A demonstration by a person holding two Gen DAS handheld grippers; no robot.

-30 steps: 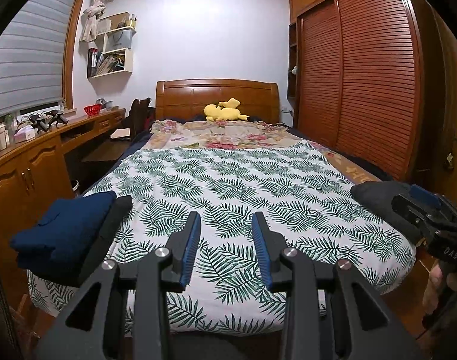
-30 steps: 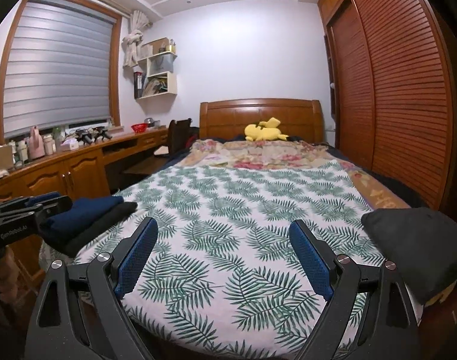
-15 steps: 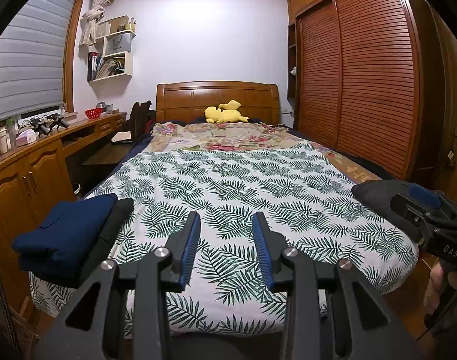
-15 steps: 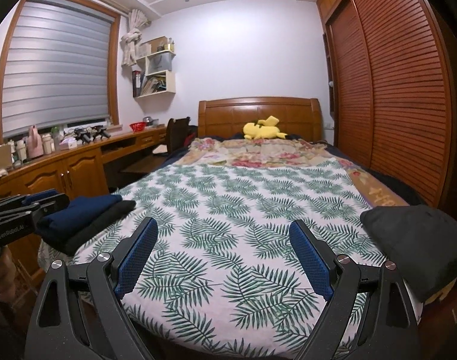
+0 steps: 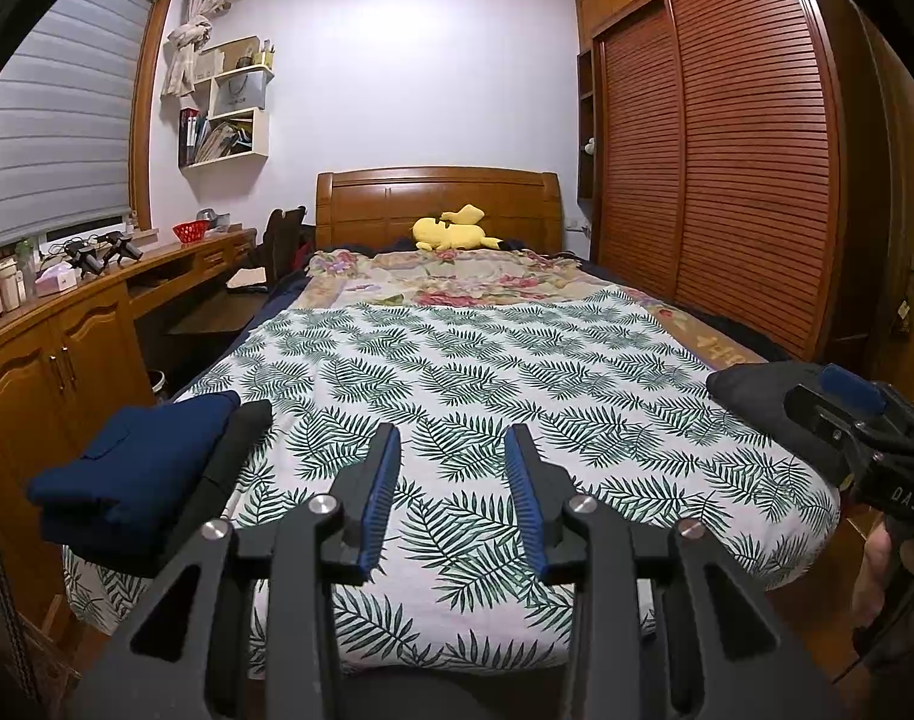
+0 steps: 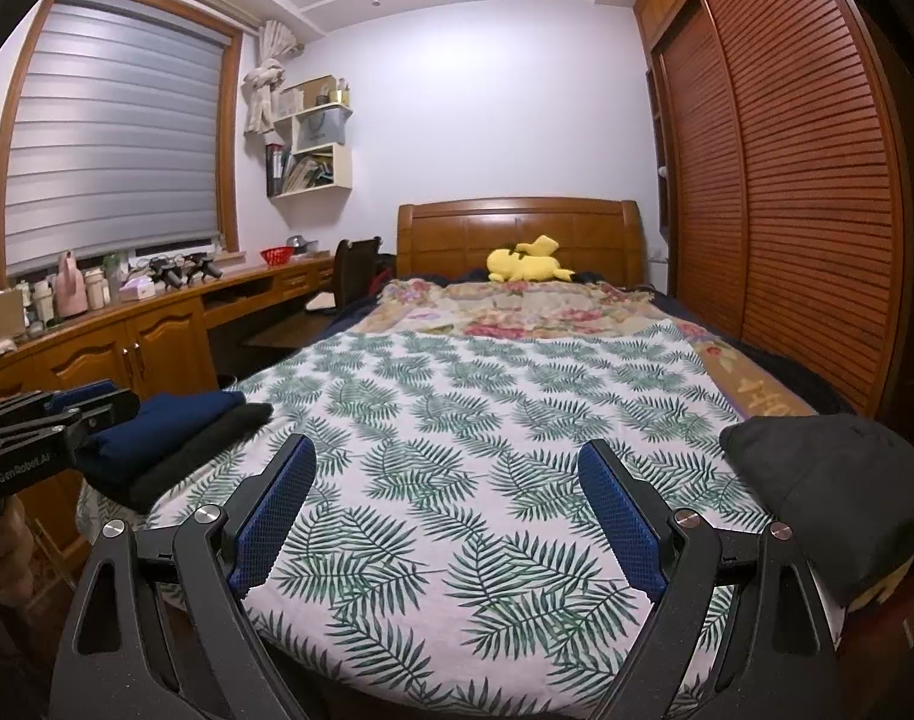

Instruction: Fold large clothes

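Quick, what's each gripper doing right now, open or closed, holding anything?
Left gripper: open, a modest gap between the fingers, holding nothing, above the leaf-print bedspread.
Right gripper: open wide, holding nothing.

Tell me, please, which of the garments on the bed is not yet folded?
The dark grey garment, slumped in a loose heap at the bed's right foot corner. The navy garment and the black garment beneath it lie folded flat in a stack at the left corner.

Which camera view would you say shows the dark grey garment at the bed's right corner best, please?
The right wrist view: the dark grey garment lies large and unobstructed there. In the left wrist view, the right claw overlaps the garment's near end, leaving only part visible.
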